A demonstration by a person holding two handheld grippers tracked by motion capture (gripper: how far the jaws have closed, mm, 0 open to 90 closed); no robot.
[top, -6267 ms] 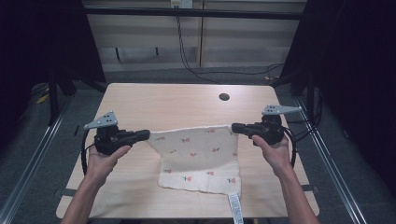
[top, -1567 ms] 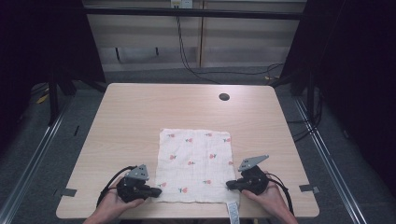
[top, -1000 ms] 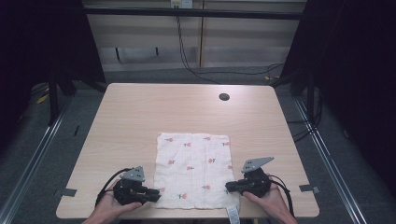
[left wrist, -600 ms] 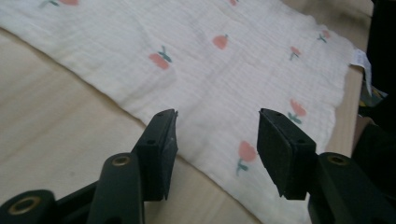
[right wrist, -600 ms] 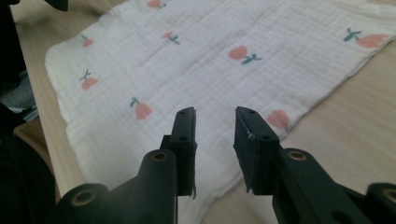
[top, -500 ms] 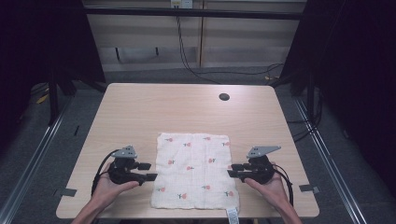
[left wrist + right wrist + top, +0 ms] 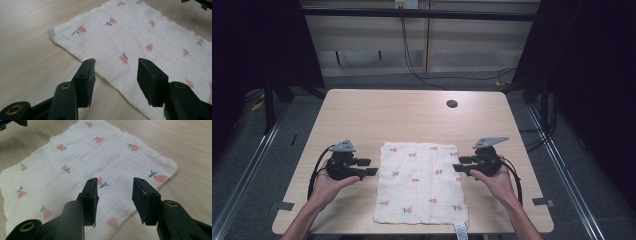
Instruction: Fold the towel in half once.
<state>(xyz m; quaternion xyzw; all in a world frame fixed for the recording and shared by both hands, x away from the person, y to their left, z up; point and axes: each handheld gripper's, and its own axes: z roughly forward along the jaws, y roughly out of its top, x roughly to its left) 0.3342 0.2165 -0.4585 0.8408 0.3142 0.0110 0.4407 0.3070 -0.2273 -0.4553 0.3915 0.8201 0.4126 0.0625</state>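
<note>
A white cloth (image 7: pixel 421 182) printed with small red flowers lies flat on the wooden table (image 7: pixel 412 117), near its front edge. My left gripper (image 7: pixel 370 167) hovers just off the cloth's left edge, jaws pointing right, open and empty; its jaws have just been opening. In the left gripper view the cloth (image 7: pixel 140 42) spreads beyond the open gripper (image 7: pixel 116 68). My right gripper (image 7: pixel 460 164) sits at the cloth's upper right edge, pointing left, open with nothing between the jaws, which have just been opening. The right gripper view shows the cloth (image 7: pixel 82 170) under the open gripper (image 7: pixel 115 187).
A dark round hole (image 7: pixel 452 104) marks the table's far right part. A white label (image 7: pixel 460 231) hangs from the cloth's front edge. Metal rails (image 7: pixel 252 165) and a dark floor flank the table. Cables (image 7: pixel 412 60) run behind it.
Both grippers let go of the cloth's front corners and moved away from the front edge toward the cloth's far half. The cloth now lies flat and released.
</note>
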